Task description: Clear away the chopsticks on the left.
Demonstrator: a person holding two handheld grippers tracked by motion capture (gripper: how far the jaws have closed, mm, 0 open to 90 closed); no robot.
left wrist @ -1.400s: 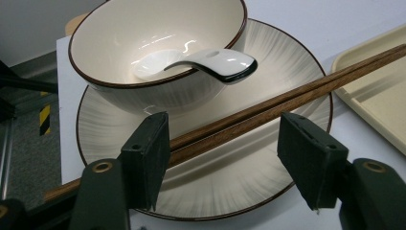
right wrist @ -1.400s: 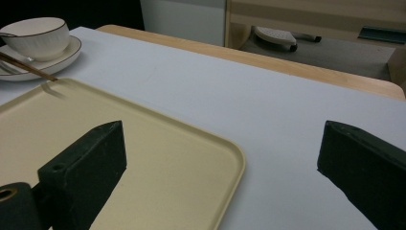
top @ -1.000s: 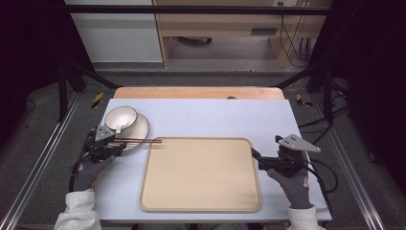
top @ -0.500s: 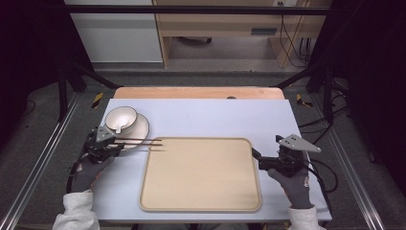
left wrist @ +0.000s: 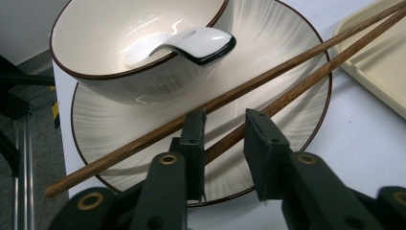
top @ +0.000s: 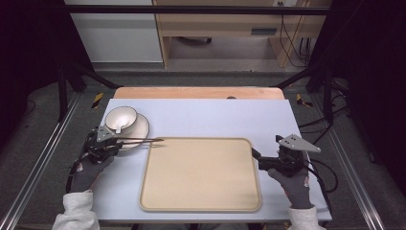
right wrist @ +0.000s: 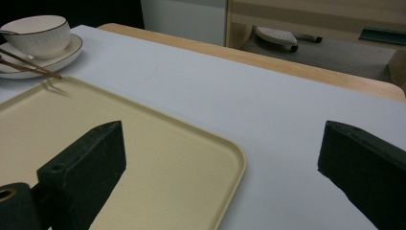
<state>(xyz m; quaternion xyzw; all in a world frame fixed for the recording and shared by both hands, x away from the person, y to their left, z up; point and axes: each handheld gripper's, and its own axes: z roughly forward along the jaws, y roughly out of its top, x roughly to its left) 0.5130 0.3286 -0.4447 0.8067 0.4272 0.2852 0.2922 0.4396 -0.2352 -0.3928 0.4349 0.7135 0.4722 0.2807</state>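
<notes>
A cream bowl [left wrist: 134,43] with a white spoon [left wrist: 196,40] in it stands on a matching plate [left wrist: 282,62] at the table's left. Two wooden chopsticks [top: 143,140] lie across the plate, their tips over the edge of the beige tray [top: 201,175]. My left gripper [left wrist: 225,115] is over the plate's near rim; its jaws have just been closing. One chopstick [left wrist: 297,76] runs between them with a gap still showing, and the other passes behind the left jaw. My right gripper [top: 253,155] stands wide open at the tray's right edge [right wrist: 230,158], holding nothing.
The pale blue table top [top: 215,115] has a wooden strip [top: 196,92] along its far edge. Metal rails [top: 38,167] run down both sides of the table. Cables trail from each gripper.
The left gripper's jaws look a little narrower around the chopsticks. Both hands, the chopsticks and the dishes have stayed where they were.
</notes>
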